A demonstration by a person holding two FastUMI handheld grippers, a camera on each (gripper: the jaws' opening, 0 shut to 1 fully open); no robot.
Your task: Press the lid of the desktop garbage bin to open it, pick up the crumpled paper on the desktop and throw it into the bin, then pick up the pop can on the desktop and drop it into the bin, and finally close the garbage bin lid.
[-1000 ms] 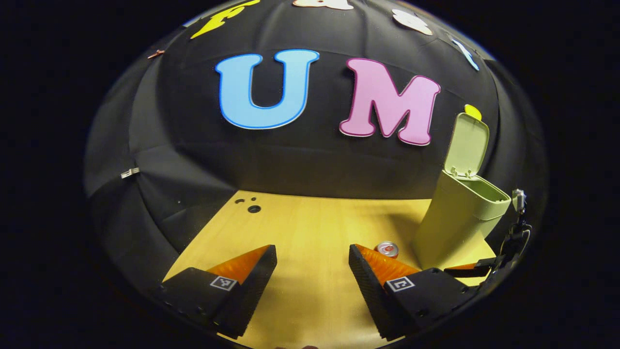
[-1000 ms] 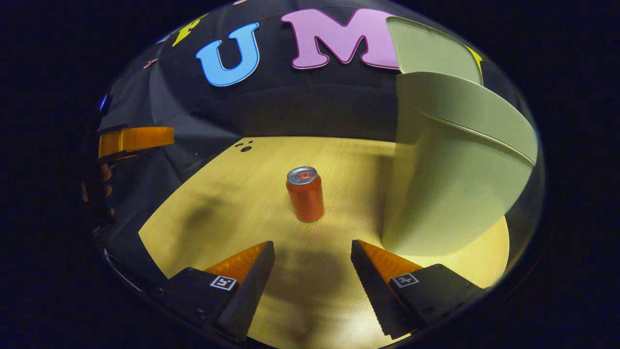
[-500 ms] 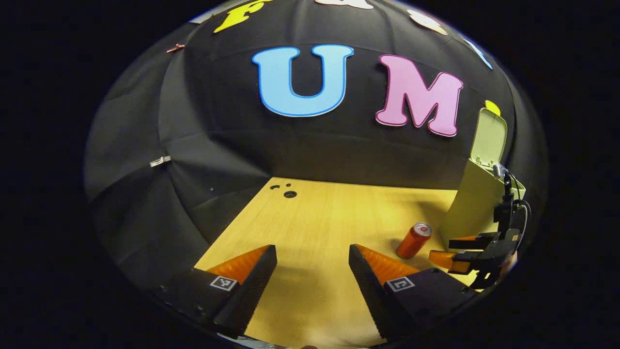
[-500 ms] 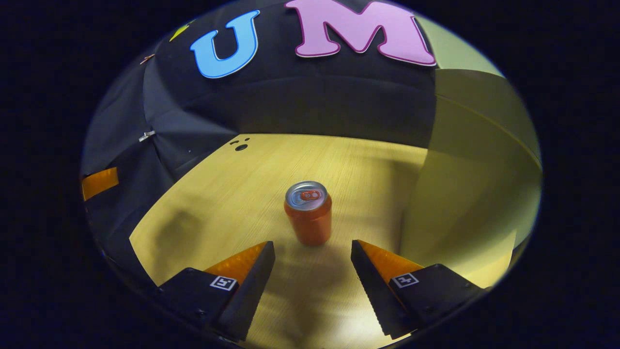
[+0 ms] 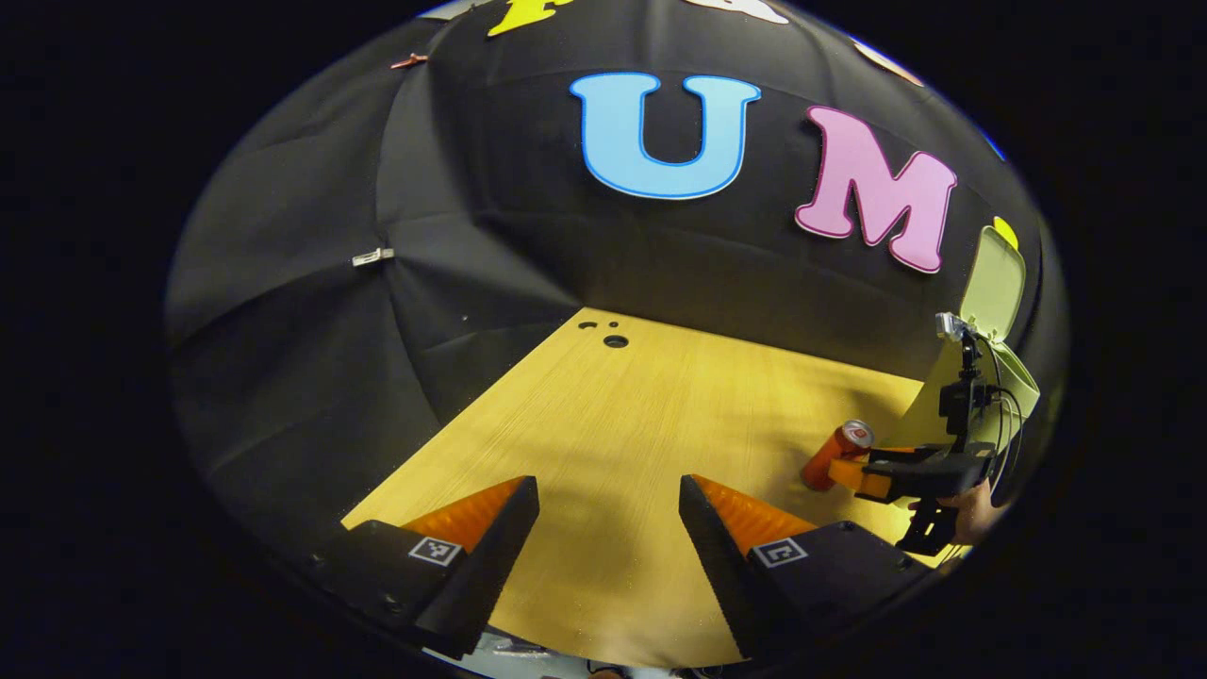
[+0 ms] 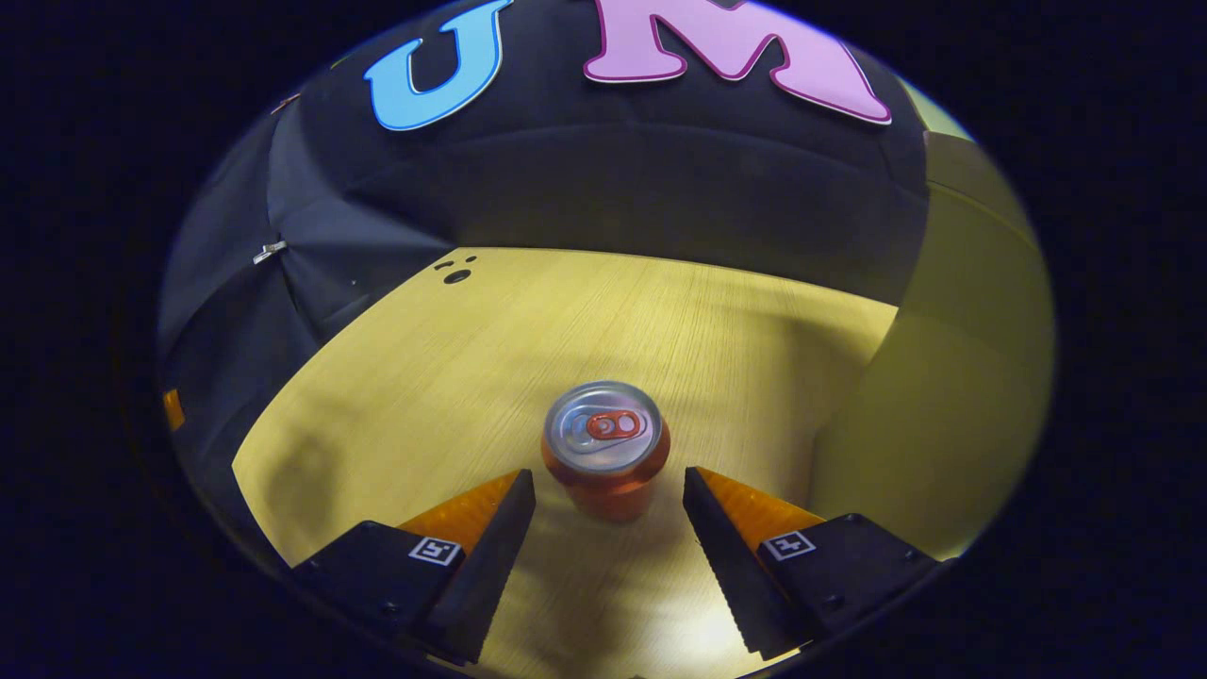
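The right gripper [image 6: 609, 490] hangs low over the pale wooden desktop [image 6: 453, 377], its two fingers spread wide and tilted down toward an upright orange pop can with a silver top [image 6: 605, 453]. In the right gripper view, the can stands just ahead of the gap between the fingertips, a sliver of desk visible on either side of it, and neither finger touches it. To the can's right rises the smooth wall of the pale green plastic desktop garbage bin [image 6: 952, 415], near the can but apart from it. Three small dark holes [image 6: 456, 273] mark the far left corner of the desktop, where it meets the black cloth wall.

From the left gripper view, the left gripper [image 5: 609, 490] is likewise spread open and grips nothing, hovering above bare desktop [image 5: 613, 424] well to the left of the can. Far off at the right edge of that view, the right gripper [image 5: 872, 471] appears beside the pop can [image 5: 835, 455], held by a person's hand [image 5: 971, 514], with cables trailing from its upper mount. Behind it stands the garbage bin [image 5: 1014, 382], its hinged lid [image 5: 1000, 283] raised upright against the cloth.
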